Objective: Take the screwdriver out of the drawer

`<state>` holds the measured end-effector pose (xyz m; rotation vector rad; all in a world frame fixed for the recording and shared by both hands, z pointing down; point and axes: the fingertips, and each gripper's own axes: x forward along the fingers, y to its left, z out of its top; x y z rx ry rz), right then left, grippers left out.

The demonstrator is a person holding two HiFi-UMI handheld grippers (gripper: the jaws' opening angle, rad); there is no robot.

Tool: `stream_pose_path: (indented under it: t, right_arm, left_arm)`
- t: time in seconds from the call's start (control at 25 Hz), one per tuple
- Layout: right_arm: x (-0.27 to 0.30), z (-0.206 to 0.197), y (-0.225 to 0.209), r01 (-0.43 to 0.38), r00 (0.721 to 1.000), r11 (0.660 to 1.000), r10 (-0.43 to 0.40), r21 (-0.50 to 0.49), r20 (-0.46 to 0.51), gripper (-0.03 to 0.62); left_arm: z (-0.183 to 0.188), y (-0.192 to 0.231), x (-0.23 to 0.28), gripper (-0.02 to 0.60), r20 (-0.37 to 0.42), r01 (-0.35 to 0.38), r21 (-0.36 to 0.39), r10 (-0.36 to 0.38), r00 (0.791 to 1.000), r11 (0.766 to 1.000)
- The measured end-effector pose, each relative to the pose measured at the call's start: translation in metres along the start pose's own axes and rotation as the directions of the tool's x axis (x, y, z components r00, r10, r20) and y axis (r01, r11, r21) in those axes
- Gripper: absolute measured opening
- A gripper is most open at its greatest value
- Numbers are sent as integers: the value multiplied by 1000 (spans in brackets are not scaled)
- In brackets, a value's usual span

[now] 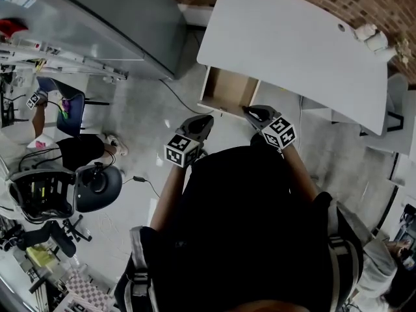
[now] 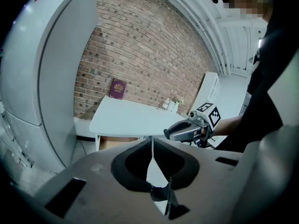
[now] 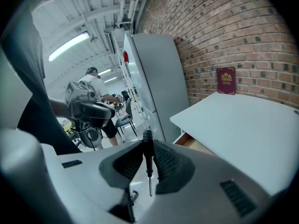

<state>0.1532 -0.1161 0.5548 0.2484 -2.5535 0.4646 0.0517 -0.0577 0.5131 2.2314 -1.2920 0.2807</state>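
A small screwdriver with a black handle and a thin metal shaft sits upright between the pads of my right gripper, which is shut on it, shaft pointing back toward the camera. The open wooden drawer juts out from under the white table. In the head view my right gripper hovers just in front of the drawer, and my left gripper hangs to its left over the floor. My left gripper is shut with nothing in it. The drawer's inside looks bare from above.
A tall grey cabinet stands left of the table. A maroon book leans on the brick wall at the table's back. White items sit at the table's far right. An office chair and a cable lie on the floor.
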Motion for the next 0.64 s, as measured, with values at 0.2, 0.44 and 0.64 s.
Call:
stream_pose_path:
  t: [0.2, 0.44, 0.64]
  right_arm:
    - [9, 6, -5, -1, 1000, 1000, 1, -11, -10, 123]
    - [7, 5, -9, 0, 1000, 1000, -1, -17, -22, 123]
    - [7, 1, -8, 4, 1000, 1000, -4, -17, -30, 123]
  left_arm:
    - [1, 8, 1, 23, -2, 1, -3, -1, 1000, 1000]
    - [3, 8, 2, 21, 1, -4, -17, 4, 1000, 1000]
    - [-3, 8, 0, 22, -5, -7, -26, 7, 1000, 1000]
